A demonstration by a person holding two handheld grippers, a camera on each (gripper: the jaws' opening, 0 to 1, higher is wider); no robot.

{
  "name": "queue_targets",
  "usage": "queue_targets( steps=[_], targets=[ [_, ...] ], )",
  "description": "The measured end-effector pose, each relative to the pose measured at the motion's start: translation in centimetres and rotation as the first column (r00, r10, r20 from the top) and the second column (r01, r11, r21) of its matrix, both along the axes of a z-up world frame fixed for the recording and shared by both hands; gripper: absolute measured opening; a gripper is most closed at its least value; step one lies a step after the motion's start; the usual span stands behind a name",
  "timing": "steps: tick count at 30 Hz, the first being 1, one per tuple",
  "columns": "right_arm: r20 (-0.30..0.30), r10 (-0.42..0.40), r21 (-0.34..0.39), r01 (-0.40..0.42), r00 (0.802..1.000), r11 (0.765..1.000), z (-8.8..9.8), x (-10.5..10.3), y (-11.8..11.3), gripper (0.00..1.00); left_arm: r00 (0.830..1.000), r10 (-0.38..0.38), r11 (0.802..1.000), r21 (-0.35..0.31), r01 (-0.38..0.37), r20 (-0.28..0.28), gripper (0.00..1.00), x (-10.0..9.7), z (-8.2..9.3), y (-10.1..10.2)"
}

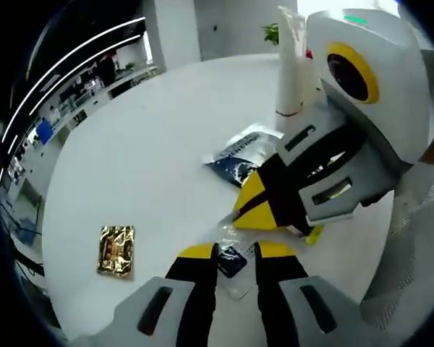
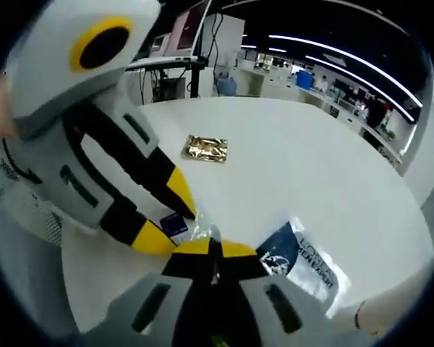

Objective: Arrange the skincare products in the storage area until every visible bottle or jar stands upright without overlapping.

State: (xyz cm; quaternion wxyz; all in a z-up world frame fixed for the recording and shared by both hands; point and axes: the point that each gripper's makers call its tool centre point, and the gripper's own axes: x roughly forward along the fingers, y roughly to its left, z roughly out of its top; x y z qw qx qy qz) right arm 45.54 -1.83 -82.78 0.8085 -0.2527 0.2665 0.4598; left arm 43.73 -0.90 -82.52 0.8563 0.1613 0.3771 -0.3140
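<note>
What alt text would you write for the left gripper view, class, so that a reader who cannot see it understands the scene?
Two grippers meet over a small clear sachet on a white round table: the left gripper from below, the right gripper from the right. Beyond lie a dark blue and clear packet and a standing white tube; a gold foil sachet lies to the left.

Your work surface is a round white table (image 1: 152,144). A flat gold foil sachet (image 1: 116,250) lies on it, off to the left of your left gripper's (image 1: 236,254) jaws and well apart from the rest. A dark blue and clear plastic sachet (image 2: 298,262) lies flat just right of your right gripper's (image 2: 214,253) jaws. A tall white tube (image 1: 292,69) stands upright beyond.
</note>
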Motion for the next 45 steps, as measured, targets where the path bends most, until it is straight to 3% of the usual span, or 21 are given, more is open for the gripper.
queue_targets(
  steps=[2, 4, 6, 9, 30, 45],
  targets=[
    [0.000, 0.002, -0.010, -0.002, 1.000, 1.000, 0.1, 0.1, -0.1, 0.06, 1.000, 0.003, 1.000, -0.007, -0.003, 0.009, 0.17, 0.0, 0.0, 0.0],
    [0.027, 0.006, -0.031, -0.005, 1.000, 1.000, 0.4, 0.5, -0.5, 0.15, 1.000, 0.007, 1.000, -0.012, -0.007, 0.015, 0.17, -0.1, 0.0, 0.0],
    [0.044, 0.008, -0.001, -0.008, 0.999, 1.000, 1.2, 0.6, -0.3, 0.20, 1.000, 0.007, 1.000, -0.014, -0.007, 0.019, 0.17, 0.0, 0.0, 0.0],
    [0.043, 0.012, 0.005, -0.012, 0.999, 1.000, 1.8, 0.5, -0.3, 0.15, 1.000, 0.007, 1.000, -0.015, -0.007, 0.018, 0.17, 0.1, -0.1, 0.0],
    [0.003, -0.046, 0.019, 0.046, 0.999, 0.999, 1.9, -0.5, -2.4, 0.26, 1.000, 0.003, 1.000, 0.001, -0.003, 0.004, 0.18, 0.0, 0.3, -0.1],
    [-0.028, -0.084, 0.035, 0.085, 0.996, 0.996, 2.0, -1.0, -3.8, 0.33, 1.000, 0.031, 1.000, 0.004, -0.031, -0.002, 0.27, -0.1, 1.0, 0.3]
  ],
)
